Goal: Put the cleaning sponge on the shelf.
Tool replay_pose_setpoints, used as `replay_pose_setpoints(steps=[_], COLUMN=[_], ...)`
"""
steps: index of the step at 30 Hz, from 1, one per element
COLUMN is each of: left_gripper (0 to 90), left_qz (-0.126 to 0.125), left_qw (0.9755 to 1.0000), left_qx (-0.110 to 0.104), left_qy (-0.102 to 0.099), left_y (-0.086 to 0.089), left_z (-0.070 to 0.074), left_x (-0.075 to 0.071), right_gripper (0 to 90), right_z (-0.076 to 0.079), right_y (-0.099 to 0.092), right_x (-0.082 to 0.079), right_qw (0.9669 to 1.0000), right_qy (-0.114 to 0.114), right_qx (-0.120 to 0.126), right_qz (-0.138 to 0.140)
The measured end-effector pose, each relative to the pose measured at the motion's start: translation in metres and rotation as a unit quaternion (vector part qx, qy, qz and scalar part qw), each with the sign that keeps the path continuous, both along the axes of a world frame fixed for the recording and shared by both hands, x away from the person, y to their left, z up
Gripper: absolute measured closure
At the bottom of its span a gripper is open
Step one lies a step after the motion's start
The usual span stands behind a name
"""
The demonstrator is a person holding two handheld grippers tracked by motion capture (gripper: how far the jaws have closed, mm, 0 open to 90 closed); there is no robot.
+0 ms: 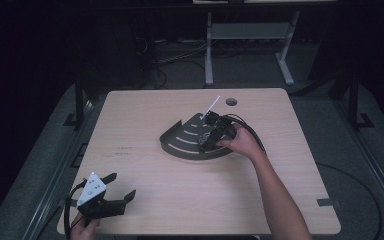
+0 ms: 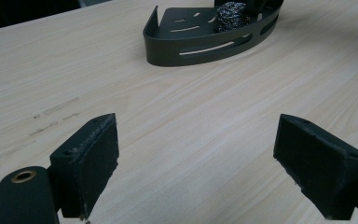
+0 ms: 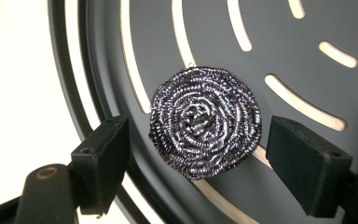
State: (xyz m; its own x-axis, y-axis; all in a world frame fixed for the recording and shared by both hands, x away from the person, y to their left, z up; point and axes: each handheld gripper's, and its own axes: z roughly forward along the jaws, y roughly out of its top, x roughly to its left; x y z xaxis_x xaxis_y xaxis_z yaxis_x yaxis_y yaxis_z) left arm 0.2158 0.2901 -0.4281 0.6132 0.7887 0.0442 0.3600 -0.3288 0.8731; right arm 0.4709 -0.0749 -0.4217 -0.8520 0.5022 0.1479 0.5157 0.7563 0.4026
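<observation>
In the slotted tray (image 3: 307, 28), the right gripper (image 3: 200, 154) stands released around the steel scourer (image 3: 205, 122), seemingly just deposited at the tray's three o'clock, so withdrawal comes next, while the left gripper (image 2: 198, 161) idles spread wide.

Your high view is dim: the desk (image 1: 145, 130) sits lit from above while the room around it falls nearly black. It is soft and low in detail. Your left gripper view is evenly lit, its wood grain sharp farther off, the near pads slightly soft. Your right gripper view blows out to white at its left edge, yet the steel scourer (image 3: 205, 122) glints crisply.
</observation>
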Motion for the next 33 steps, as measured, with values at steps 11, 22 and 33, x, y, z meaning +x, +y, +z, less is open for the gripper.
replay_pose_setpoints(steps=[11, 22, 33], left_gripper=[13.3, 13.3, 13.3], left_qz=[-0.001, -0.002, -0.002], left_qw=[1.0, 1.0, 1.0], left_qx=[0.0, 0.0, 0.0], left_qy=[0.0, 0.0, 0.0], left_y=[-0.001, -0.002, -0.002], left_z=[0.0, 0.0, 0.0], left_x=[0.0, -0.001, -0.001], right_gripper=[21.2, 21.2, 21.2], right_z=[0.013, 0.027, 0.029], right_y=[-0.007, -0.018, -0.023], right_x=[-0.007, -0.021, -0.03], right_qw=[0.9998, 0.9993, 0.9992], right_qy=[-0.015, -0.033, -0.035], right_qx=[0.012, 0.016, 0.019], right_qz=[0.002, 0.005, 0.005])
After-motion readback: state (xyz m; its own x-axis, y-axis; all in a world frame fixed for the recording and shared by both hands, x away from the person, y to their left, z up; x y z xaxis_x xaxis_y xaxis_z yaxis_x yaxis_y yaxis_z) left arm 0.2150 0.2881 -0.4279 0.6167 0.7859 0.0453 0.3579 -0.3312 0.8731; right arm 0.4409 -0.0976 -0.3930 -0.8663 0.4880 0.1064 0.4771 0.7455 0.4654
